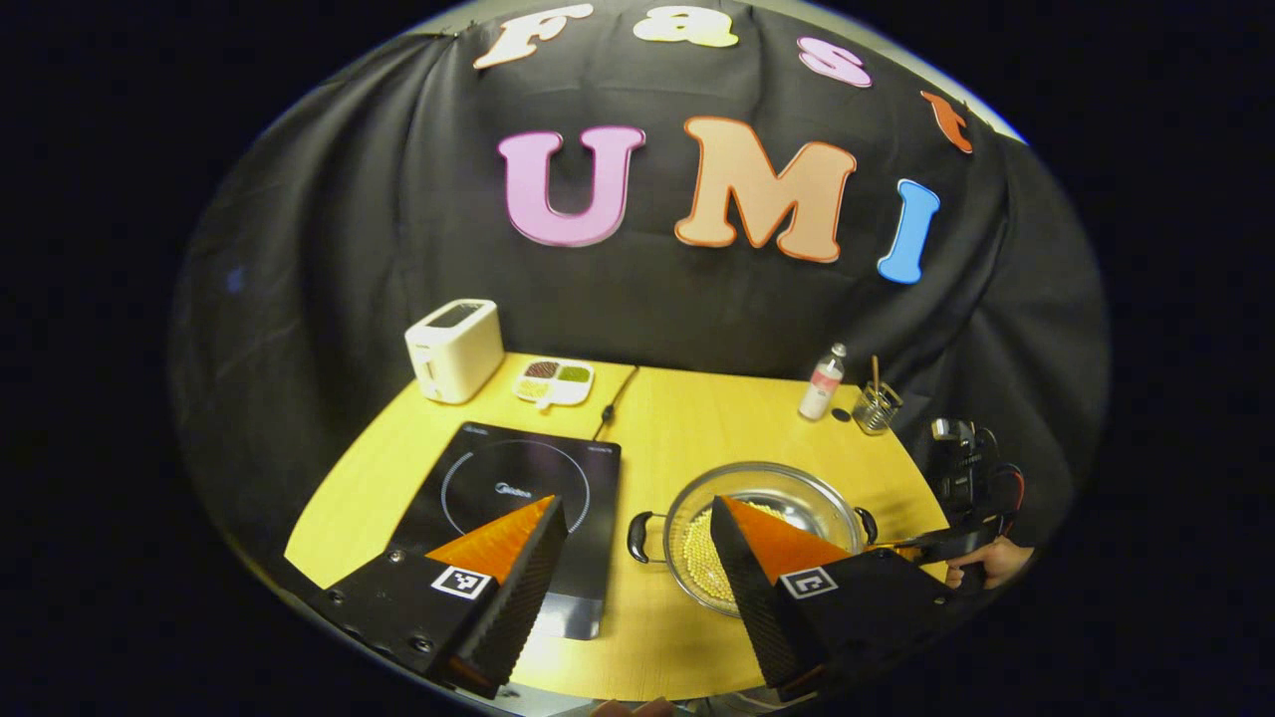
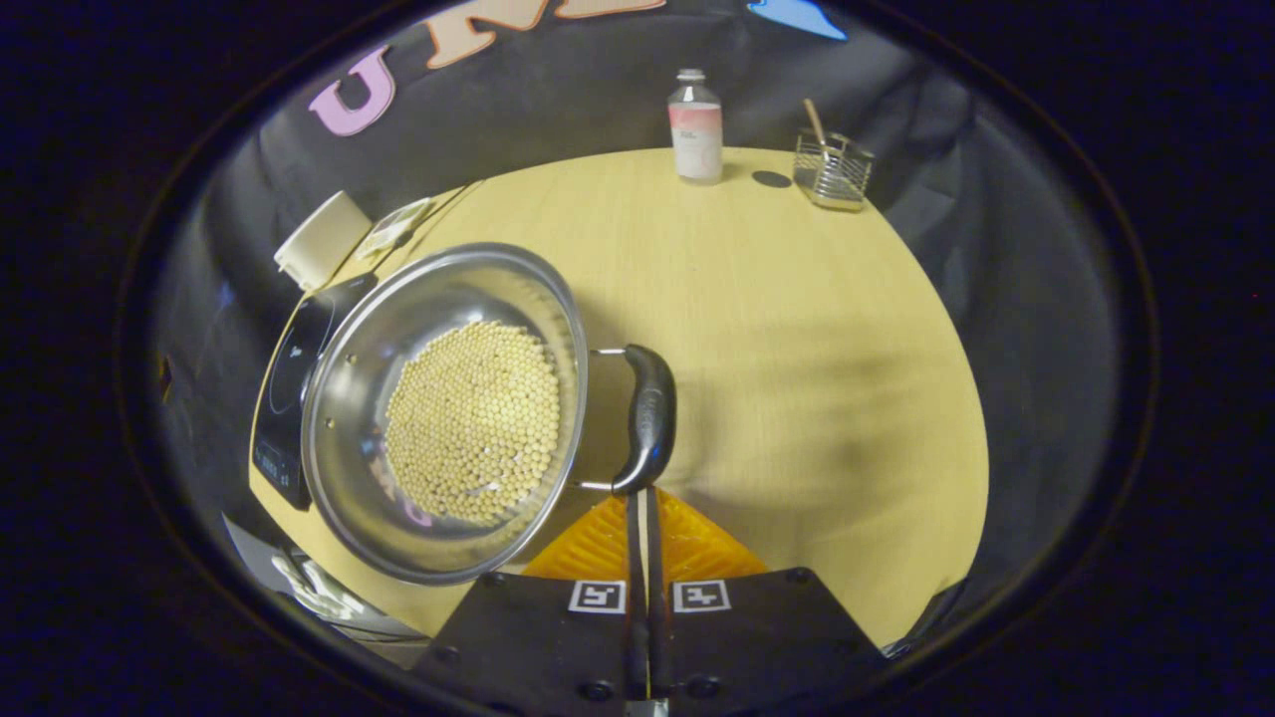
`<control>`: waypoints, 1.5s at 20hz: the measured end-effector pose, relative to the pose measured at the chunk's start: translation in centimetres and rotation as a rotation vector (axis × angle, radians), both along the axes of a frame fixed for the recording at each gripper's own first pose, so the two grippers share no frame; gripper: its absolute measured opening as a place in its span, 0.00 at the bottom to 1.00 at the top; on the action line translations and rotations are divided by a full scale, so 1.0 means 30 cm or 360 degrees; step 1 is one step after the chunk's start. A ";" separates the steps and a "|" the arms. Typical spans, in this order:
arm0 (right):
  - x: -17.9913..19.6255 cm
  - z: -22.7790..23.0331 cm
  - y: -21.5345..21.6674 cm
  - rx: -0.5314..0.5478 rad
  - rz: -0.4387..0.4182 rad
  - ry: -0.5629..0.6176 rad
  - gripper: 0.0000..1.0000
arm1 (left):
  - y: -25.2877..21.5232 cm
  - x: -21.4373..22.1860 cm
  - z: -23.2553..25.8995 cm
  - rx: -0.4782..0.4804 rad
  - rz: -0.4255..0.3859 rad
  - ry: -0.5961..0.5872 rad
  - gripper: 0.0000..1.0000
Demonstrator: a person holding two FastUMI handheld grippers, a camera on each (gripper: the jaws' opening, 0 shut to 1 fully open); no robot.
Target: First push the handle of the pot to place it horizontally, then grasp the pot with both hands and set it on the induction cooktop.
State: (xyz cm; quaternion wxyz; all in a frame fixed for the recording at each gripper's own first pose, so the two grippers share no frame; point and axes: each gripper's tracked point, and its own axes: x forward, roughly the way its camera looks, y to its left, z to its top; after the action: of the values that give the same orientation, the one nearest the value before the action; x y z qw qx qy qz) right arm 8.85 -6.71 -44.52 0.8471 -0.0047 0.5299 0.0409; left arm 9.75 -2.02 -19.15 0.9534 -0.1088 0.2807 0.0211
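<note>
Steel pot: on the counter beside the cooktop, not yet lifted.
Right claw: closed, tips at the handle.
Left claw: wide open, empty.
Left: two-handed lift.

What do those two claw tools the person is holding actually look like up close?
Each claw has two wedge-shaped fingers tapering to a point, with ribbed, textured faces, fixed to black blocks. The left claw carries a small square black-and-white marker on each block, as does the right claw. Small screws dot the black blocks. No cables are visible on them.
</note>
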 end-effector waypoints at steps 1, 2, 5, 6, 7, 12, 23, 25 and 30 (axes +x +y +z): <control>-0.001 0.010 0.004 0.0000 -0.0023 -0.0015 0.05 | 0.001 0.019 -0.015 -0.0033 -0.0034 0.0008 0.91; 0.001 0.026 0.016 0.0014 -0.0047 -0.0027 0.06 | 0.006 0.040 -0.038 -0.0066 -0.0063 0.0024 0.92; 0.032 0.072 0.027 0.0014 -0.0181 -0.0084 0.31 | 0.009 0.071 -0.102 -0.0154 -0.0146 0.0114 0.93; 0.040 0.078 0.018 -0.0026 -0.0203 -0.0082 0.41 | 0.021 0.082 -0.124 -0.0152 -0.0175 0.0131 0.93; 0.033 0.078 0.010 -0.0076 -0.0217 -0.0076 0.52 | 0.029 0.091 -0.144 -0.0148 -0.0209 0.0148 0.93; 0.042 0.132 0.049 -0.0093 -0.0271 -0.0086 0.87 | -0.005 0.123 -0.258 -0.0148 -0.0410 0.0270 0.93; 0.134 0.036 0.039 -0.0071 -0.0137 0.0012 0.99 | -0.069 0.149 -0.486 -0.0159 -0.0360 0.0625 0.93; 0.148 0.011 0.032 -0.0033 -0.0111 0.0041 0.96 | -0.087 0.162 -0.515 -0.0210 -0.0344 0.0668 0.94; 0.175 -0.038 0.033 0.0036 -0.0037 0.0096 0.98 | -0.092 0.170 -0.598 -0.0329 -0.0265 0.0798 0.94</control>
State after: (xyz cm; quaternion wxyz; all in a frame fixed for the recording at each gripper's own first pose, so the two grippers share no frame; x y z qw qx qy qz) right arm 14.11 -5.72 -45.64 0.8312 0.0122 0.5547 0.0373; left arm 14.85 -4.78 -37.09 0.8365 -0.1733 0.5164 -0.0598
